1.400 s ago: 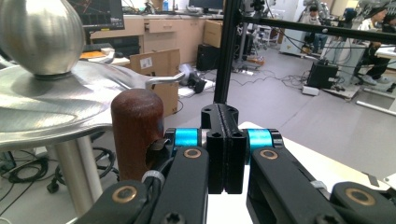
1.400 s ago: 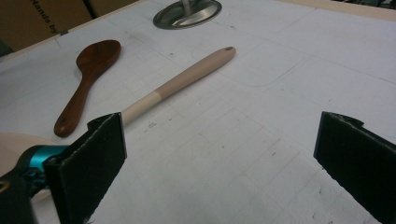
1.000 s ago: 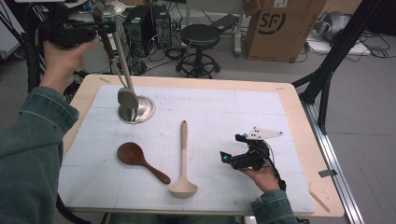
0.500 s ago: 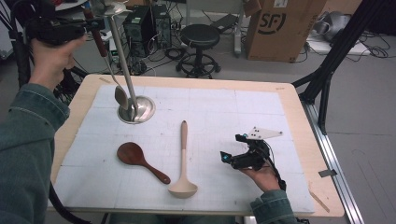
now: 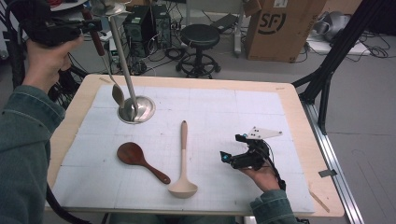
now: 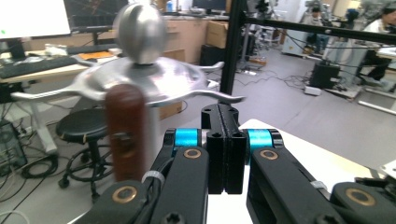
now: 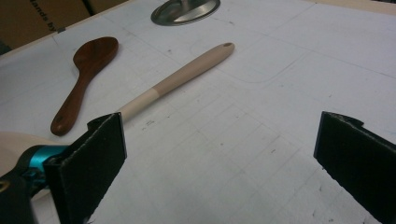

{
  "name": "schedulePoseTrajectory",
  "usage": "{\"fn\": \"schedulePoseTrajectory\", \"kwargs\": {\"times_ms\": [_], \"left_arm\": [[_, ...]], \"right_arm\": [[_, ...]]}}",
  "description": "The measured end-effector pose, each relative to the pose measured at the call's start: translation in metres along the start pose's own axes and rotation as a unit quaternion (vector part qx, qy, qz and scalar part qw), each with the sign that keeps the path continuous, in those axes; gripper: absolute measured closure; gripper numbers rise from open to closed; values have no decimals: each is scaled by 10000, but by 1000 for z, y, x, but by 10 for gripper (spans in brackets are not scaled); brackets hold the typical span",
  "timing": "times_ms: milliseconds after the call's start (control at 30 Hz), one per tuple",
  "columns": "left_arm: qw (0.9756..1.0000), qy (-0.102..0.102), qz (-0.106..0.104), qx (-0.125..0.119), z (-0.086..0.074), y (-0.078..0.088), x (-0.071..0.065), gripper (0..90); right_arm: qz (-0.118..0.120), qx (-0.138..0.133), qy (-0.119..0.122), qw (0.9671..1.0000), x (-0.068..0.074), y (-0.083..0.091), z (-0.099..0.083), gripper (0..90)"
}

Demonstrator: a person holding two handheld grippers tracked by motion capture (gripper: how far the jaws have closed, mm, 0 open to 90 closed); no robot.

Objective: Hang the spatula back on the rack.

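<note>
Left gripper view, left tool (image 6: 226,149) closed, empty

Black jaws, teal joints, denim sleeves (image 5: 23,140).

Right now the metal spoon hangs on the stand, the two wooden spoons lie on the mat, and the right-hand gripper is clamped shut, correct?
Not quite: the right gripper is open, its jaws wide apart over the mat in the right gripper view. The rest holds.
</note>
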State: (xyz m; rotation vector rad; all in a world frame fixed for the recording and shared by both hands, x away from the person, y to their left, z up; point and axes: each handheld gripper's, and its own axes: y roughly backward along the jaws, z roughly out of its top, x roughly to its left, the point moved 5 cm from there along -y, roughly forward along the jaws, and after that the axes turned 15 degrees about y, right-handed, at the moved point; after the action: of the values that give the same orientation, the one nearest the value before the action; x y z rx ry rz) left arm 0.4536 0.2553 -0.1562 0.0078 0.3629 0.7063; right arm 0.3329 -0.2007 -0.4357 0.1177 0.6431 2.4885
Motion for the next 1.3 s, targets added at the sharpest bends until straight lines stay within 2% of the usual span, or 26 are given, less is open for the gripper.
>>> {"fn": "schedulePoseTrajectory", "kwargs": {"times_ms": [100, 267, 467, 733, 1300], "left_arm": [[10000, -47, -68, -47, 1, -2, -10, 898], [9999, -46, -101, 26, -2, -11, -21, 897], [9999, -83, 31, 53, -2, -28, -31, 897], [10000, -19, 87, -1, -3, -36, -31, 897], [9998, 25, 145, -94, -2, -20, -20, 897]], "right_arm": [[0, 5, -5, 10000, 1, 0, 0, 13], [1, 2, -3, 10000, 2, 1, 1, 13], [16, 3, -2, 10000, 3, 2, 1, 13], [17, -10, 3, 10000, 2, 2, 1, 13], [11, 4, 23, 10000, 3, 1, 1, 13]]}}
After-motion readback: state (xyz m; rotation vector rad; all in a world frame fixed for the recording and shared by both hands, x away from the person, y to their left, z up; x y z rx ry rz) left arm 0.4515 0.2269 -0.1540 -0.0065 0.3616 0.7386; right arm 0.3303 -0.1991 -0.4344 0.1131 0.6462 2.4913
